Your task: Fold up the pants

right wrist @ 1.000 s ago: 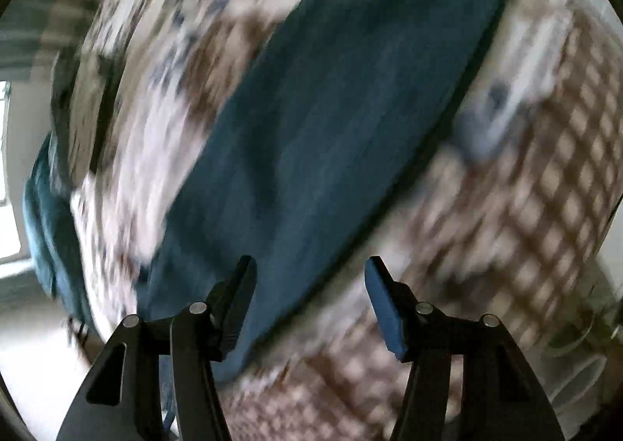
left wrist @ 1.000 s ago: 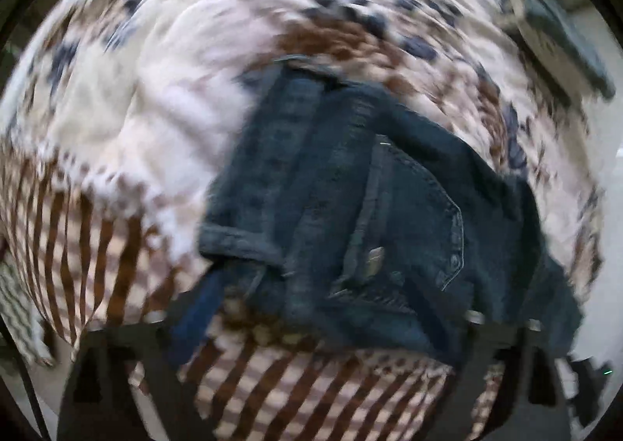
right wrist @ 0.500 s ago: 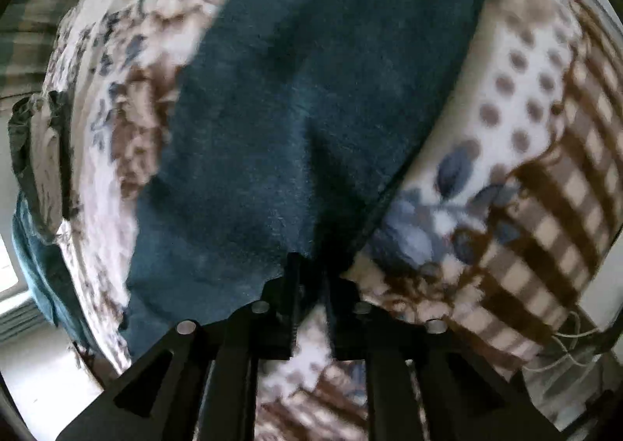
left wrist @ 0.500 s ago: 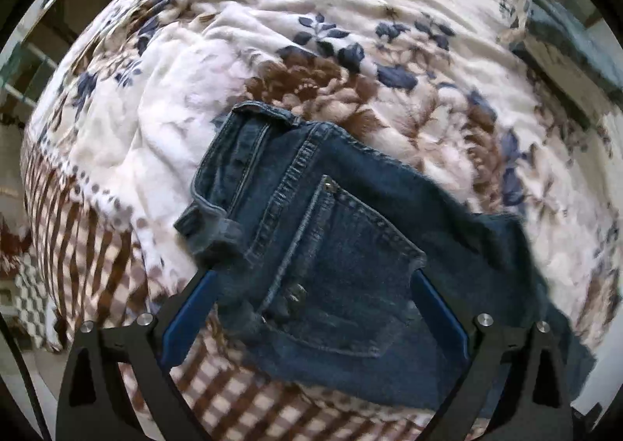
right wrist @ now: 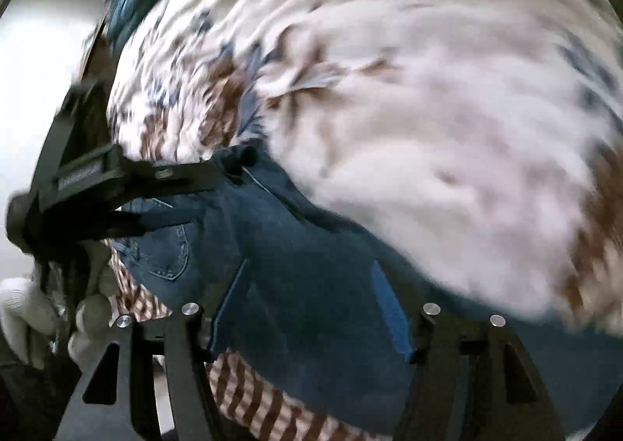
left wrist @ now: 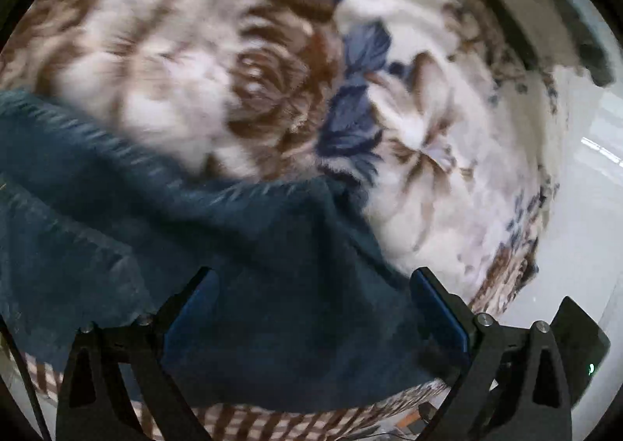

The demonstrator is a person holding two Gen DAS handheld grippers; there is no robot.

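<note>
In the left wrist view, the jeans (left wrist: 117, 226) fill the left and lower part of the frame, dark blue denim lying rumpled on a floral blanket (left wrist: 272, 71). The left gripper (left wrist: 313, 277) hovers over them with its jaws spread wide, both blue pads clear of the cloth's edge and denim spanning the gap below. A brown checked border (left wrist: 233, 421) shows under the jeans, and pale floor (left wrist: 584, 207) lies off to the right. In the right wrist view, a white-gloved left hand (right wrist: 23, 308) sits at the far left holding the left gripper (right wrist: 206, 193), whose two fingers stand apart with the jeans' bunched top edge at their tips. Just right of it, a back pocket (right wrist: 171, 250) with curved stitching faces up; motion blur leaves any label or lettering unreadable. The jeans (right wrist: 311, 246) run on rightward along the blanket's (right wrist: 428, 110) near edge, above the checked border (right wrist: 253, 394). The right gripper (right wrist: 311, 285) is over their middle, jaws parted, gripping nothing, with denim lying under and between its blue pads.
</note>
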